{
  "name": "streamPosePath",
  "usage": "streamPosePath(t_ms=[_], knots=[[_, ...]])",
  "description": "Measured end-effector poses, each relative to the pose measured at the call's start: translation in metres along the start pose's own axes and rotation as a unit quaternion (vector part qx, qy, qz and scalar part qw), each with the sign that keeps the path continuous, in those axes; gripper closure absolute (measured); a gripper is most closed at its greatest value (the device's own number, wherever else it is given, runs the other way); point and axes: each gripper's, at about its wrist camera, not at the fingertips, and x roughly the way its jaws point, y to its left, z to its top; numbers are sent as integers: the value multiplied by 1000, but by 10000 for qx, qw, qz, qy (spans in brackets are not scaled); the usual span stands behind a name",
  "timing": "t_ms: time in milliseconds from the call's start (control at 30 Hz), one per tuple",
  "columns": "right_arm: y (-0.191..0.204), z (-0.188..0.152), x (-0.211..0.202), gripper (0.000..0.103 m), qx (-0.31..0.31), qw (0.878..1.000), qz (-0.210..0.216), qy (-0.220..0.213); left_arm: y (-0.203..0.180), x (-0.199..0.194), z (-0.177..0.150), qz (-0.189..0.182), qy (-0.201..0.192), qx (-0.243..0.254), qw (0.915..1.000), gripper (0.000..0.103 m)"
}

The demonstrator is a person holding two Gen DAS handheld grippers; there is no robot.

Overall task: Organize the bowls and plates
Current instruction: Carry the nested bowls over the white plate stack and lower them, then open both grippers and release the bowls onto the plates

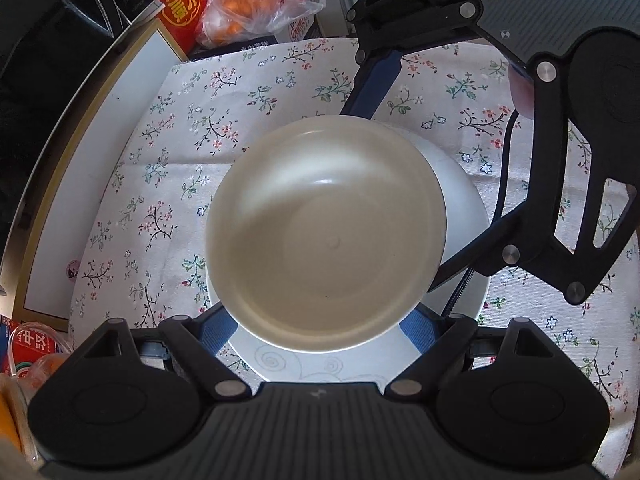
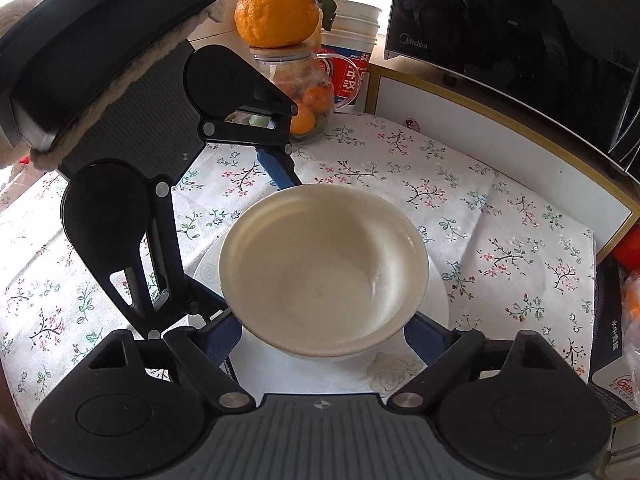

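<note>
Bowl (image 1: 326, 236) sits stacked on white plate (image 1: 320, 364), mid floral-cloth table (image 1: 160, 152). Left gripper (image 1: 320, 332) and right gripper (image 2: 324, 340) flank stack from opposite sides; jaws of both wide open, gripping nothing visible. Stacking looks done; moving stack possibly left.

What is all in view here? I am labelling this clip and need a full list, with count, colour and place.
bowl: one, cream, on the plate, between both grippers' fingers
plate: one, white with faint swirls, under the bowl
tablecloth: one, white floral, covering the table
large orange: one, orange, on the jar lid
jar: one, clear glass, holds small oranges, far edge
paper cups: a stack, white and red, beside the jar
microwave: one, black, far right in the right wrist view
plastic bag: one, clear, orange contents
red box: one, beside the bag
left gripper: black, blue pads, open around the bowl
right gripper: same, open around the bowl
</note>
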Motion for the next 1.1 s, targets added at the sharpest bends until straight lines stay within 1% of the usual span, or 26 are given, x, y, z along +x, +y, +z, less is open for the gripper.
streamPosePath(t_ms=[467,667,900,1033,1100], knots=[[0,2,2,14,72,9999,92,80,1,5,2,-88,62,-69,9999,15],[-2,3,1,14,156,9998,100,52,1,3,0,-85,63,-101,9999,15],[-6,3,0,11,322,9994,95,107,1,2,0,-24,67,-150,9999,12],[-6,2,-2,9,368,9992,117,123,1,0,-2,-56,51,-194,9998,11],[-7,1,-2,9,369,9992,109,136,2,-1,-3,-65,56,-249,9997,9]])
